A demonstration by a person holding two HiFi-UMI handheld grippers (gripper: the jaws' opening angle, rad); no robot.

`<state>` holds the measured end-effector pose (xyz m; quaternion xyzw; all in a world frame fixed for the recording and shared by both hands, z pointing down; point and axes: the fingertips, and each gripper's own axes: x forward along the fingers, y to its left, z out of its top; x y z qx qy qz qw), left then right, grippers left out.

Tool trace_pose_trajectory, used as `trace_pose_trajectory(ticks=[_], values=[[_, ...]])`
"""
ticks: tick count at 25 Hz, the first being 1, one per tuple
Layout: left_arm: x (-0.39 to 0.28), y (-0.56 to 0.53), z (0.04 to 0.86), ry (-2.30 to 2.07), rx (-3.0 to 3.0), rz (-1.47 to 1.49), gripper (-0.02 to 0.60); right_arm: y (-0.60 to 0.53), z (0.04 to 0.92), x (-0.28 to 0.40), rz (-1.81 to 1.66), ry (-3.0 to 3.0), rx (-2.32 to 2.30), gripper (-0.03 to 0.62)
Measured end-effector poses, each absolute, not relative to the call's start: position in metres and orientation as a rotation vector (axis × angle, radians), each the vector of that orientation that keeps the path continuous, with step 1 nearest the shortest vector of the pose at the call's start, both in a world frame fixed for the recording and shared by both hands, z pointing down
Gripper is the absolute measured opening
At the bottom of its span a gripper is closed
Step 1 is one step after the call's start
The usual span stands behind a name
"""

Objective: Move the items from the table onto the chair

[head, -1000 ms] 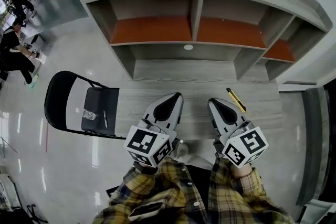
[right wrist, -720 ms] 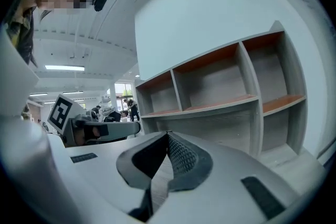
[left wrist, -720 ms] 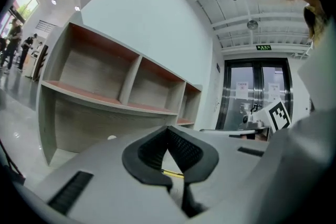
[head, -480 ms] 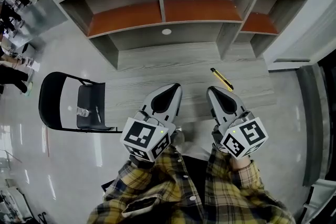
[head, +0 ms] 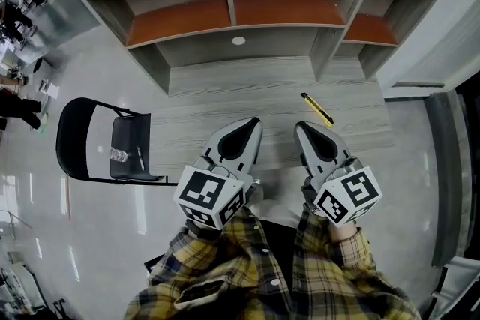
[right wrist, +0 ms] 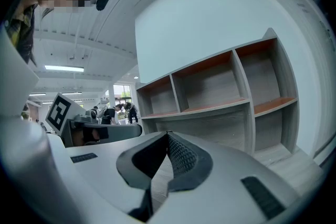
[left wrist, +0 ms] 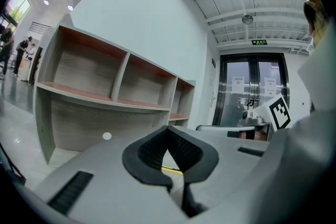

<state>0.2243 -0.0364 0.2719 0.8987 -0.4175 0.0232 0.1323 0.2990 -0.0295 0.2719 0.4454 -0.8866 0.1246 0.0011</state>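
Head view: left tongs (head: 253, 124) and right tongs (head: 301, 126) both closed, empty, tips over counter (head: 225, 86) edge, lower centre. Yellow cutter (head: 317, 109) lies on counter just up-right of right tongs; long axis runs upper left to lower right. Right hand nearer. Chair (head: 131, 131): frame left, opp. side.

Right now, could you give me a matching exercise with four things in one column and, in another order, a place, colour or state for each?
Things:
1. utility knife
2. folding chair
3. left gripper
4. shelf unit

Descriptions:
A. jaws shut, empty
B. orange boards
C. yellow, lying on the table
D. black, on the floor left of the table

Pairs: 1-C, 2-D, 3-A, 4-B
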Motion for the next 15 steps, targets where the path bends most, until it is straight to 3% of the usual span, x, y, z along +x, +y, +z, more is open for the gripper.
trace_pose_trajectory(ticks=[15], values=[[0.235, -0.048, 0.277, -1.175, 2.598, 0.051, 0.003, -0.045, 0.281, 0.319, 0.378, -2.733, 1.443, 0.015]])
